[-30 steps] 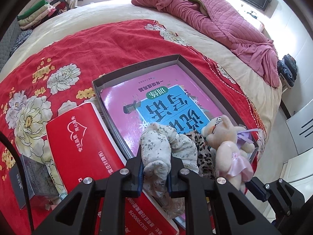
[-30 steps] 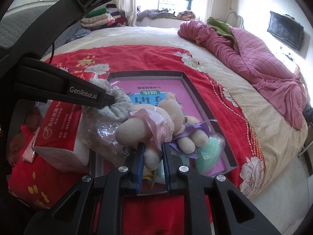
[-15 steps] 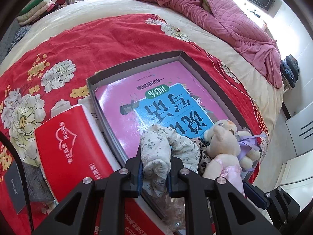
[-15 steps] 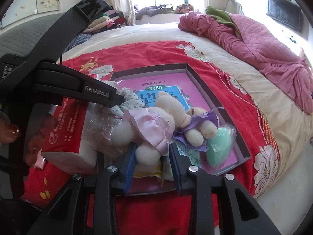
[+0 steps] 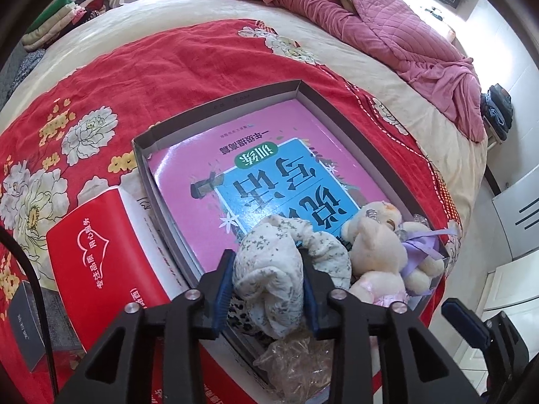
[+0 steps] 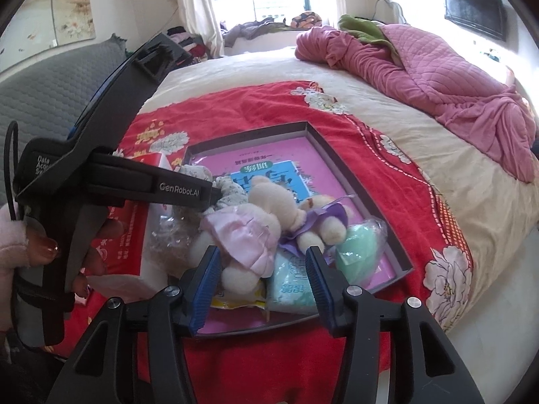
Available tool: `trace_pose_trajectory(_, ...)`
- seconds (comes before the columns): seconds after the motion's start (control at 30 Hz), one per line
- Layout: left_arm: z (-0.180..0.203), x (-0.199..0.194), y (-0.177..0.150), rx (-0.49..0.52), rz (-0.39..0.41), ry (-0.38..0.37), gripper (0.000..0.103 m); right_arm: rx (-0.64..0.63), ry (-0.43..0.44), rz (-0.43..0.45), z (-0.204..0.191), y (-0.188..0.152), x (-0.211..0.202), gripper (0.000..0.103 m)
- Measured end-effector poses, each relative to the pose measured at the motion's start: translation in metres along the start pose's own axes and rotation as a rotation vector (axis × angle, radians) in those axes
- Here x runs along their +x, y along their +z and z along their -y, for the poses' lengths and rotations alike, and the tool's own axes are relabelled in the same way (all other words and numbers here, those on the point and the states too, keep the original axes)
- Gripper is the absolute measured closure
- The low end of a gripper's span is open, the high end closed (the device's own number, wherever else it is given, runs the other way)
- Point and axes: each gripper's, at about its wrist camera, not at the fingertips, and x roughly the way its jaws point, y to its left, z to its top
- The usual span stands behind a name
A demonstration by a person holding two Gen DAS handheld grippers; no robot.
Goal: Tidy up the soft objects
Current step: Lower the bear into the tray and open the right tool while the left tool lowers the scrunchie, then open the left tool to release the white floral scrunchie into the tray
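Note:
A shallow grey box (image 5: 215, 107) with a pink book (image 5: 269, 155) in its bottom lies on the red flowered spread. My left gripper (image 5: 266, 286) points down over its near corner. Its jaws are opening, and a bunched floral cloth (image 5: 269, 269) still fills the gap and touches both pads. Beside the cloth lies a cream teddy bear in a pink dress (image 6: 259, 215), against a smaller bear with a purple ribbon (image 6: 323, 222). My right gripper (image 6: 262, 289) is opening too. The dressed bear's foot sits between its pads, by the left one, and is not squeezed.
A mint pouch (image 6: 357, 245), a pale blue packet (image 6: 293, 282), a yellow packet (image 6: 235, 299) and crinkled clear plastic (image 5: 296, 360) crowd the box's near end. A red tissue pack (image 5: 87, 256) lies left of the box. A pink quilt (image 5: 370, 23) is heaped at the far right.
Both grippers' jaws have spread. The right one has let go of the bear's foot and backed off slightly. The floral cloth has puffed out between the left pads and sits lower in the box.

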Motion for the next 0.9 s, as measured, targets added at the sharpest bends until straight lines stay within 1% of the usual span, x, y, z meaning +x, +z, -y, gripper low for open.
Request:
trace_pose_trajectory(0.17,-0.001,0.0,0.0,-0.006,-0.004,-0.002,0.064,0.012,-0.01,0.0,0.002,0.0,-0.003,0.049)
trace_pose_trajectory(0.3,-0.001,-0.002,0.0,-0.008,-0.004,-0.004,0.063,0.018,-0.036,0.01,0.003,0.001,-0.006,0.046)
trace_pose_trajectory(0.53,0.004,-0.005,-0.001,-0.007,0.004,-0.004,0.062,0.052,-0.064,0.018,0.014,0.003,-0.009,0.045)
trace_pose_trajectory(0.6,0.004,-0.006,-0.002,-0.016,0.009,-0.008,0.06,0.064,-0.071,0.021,0.016,0.002,-0.01,0.045)
trace_pose_trajectory(0.67,0.004,-0.008,-0.003,-0.019,0.012,-0.005,0.052,0.067,-0.082,0.018,0.017,0.002,-0.01,0.045)
trace_pose_trajectory(0.73,0.003,-0.009,-0.003,-0.023,0.014,-0.006,0.049,0.071,-0.088,0.016,0.018,0.002,-0.011,0.042)
trace_pose_trajectory(0.77,0.002,-0.01,-0.003,-0.025,0.016,-0.008,0.049,0.073,-0.09,0.017,0.018,0.002,-0.011,0.038)
trace_pose_trajectory(0.8,0.001,-0.011,-0.003,-0.026,0.018,-0.008,0.048,0.075,-0.092,0.019,0.019,0.002,-0.011,0.037)
trace_pose_trajectory(0.9,-0.001,-0.015,-0.004,-0.029,0.023,-0.003,0.043,0.085,-0.091,0.02,0.02,0.003,-0.012,0.037)
